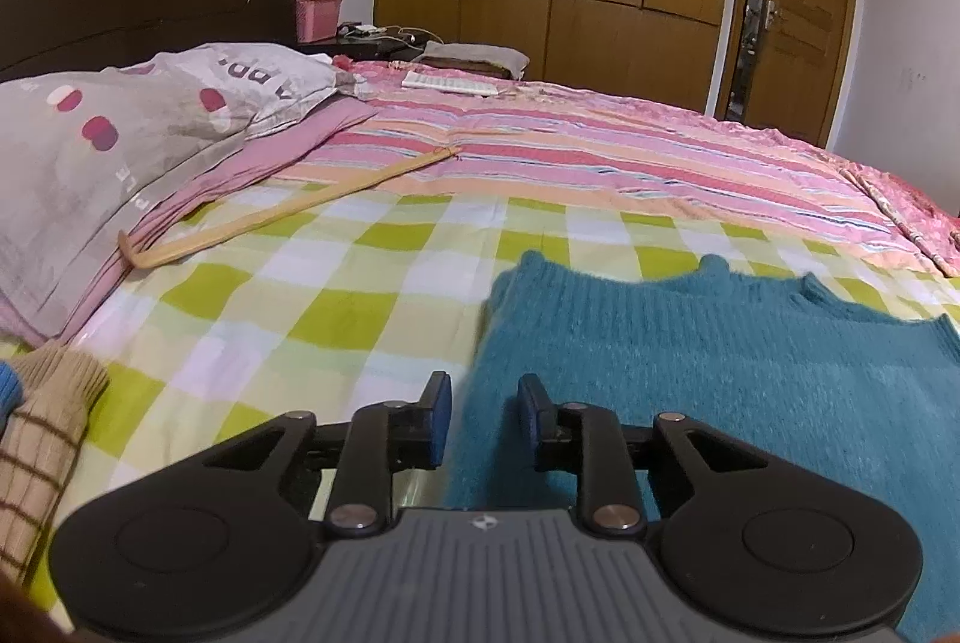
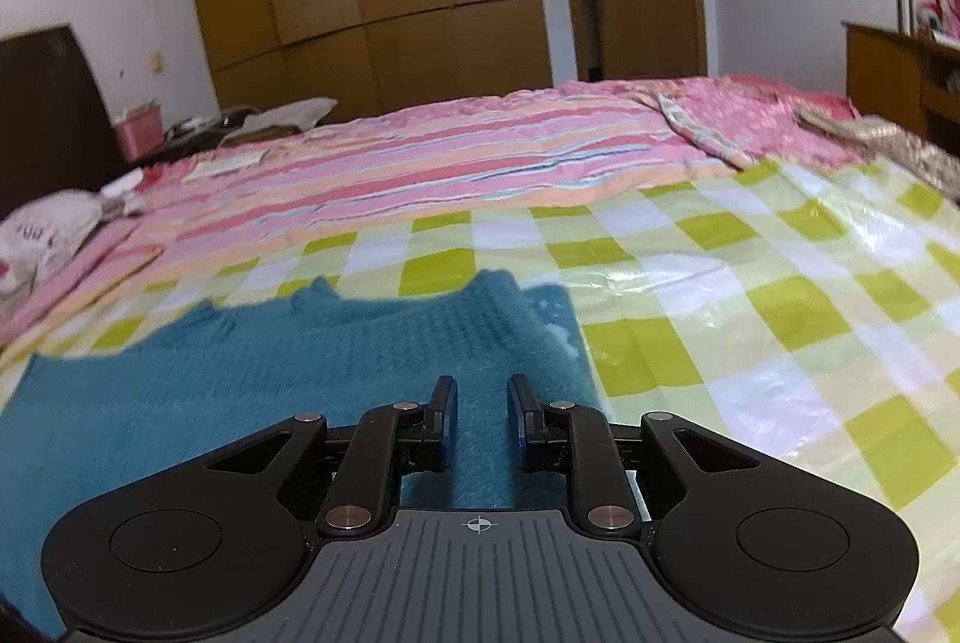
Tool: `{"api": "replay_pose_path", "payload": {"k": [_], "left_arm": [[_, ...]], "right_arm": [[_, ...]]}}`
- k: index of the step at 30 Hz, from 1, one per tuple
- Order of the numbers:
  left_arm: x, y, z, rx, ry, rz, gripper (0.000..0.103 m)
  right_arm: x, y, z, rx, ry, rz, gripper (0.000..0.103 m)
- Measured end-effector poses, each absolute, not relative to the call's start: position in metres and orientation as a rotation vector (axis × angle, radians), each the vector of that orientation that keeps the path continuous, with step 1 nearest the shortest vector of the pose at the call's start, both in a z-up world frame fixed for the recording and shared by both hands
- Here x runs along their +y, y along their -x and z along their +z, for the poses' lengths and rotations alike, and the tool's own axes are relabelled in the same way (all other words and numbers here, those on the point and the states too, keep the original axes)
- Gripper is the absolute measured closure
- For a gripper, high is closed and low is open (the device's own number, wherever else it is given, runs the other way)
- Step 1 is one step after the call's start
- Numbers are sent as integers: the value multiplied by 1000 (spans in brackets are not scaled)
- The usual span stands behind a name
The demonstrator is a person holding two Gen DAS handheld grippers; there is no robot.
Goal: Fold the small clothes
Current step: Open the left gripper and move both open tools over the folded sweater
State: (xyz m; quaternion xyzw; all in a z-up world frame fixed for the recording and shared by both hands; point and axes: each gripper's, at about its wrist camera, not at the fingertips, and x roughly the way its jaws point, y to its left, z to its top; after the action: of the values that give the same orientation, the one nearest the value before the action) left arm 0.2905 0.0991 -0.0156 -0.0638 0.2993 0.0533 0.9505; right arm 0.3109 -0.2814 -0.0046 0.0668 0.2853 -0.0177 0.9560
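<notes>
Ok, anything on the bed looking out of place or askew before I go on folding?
Only one thing: a long wooden stick lies slantwise across the checked sheet beside the pillow. The teal sweater lies flat, nothing spilled or damaged.

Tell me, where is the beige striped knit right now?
In the left wrist view, the beige striped knit lies at the lower left edge on the checked sheet, below the grey pillow.

Left gripper [image 1: 485, 406] and right gripper [image 2: 481, 403]: black linkage arms, blue pads, silver pivot screws, ribbed grey housing bearing crosshair mark.
</notes>
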Motion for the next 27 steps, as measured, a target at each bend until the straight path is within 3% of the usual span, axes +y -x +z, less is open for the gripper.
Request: {"api": "replay_pose_path", "payload": {"k": [27], "left_arm": [[116,-270,-16,635,189,50,64]], "right_arm": [[-201,-318,7,663,-49,-18,82]]}}
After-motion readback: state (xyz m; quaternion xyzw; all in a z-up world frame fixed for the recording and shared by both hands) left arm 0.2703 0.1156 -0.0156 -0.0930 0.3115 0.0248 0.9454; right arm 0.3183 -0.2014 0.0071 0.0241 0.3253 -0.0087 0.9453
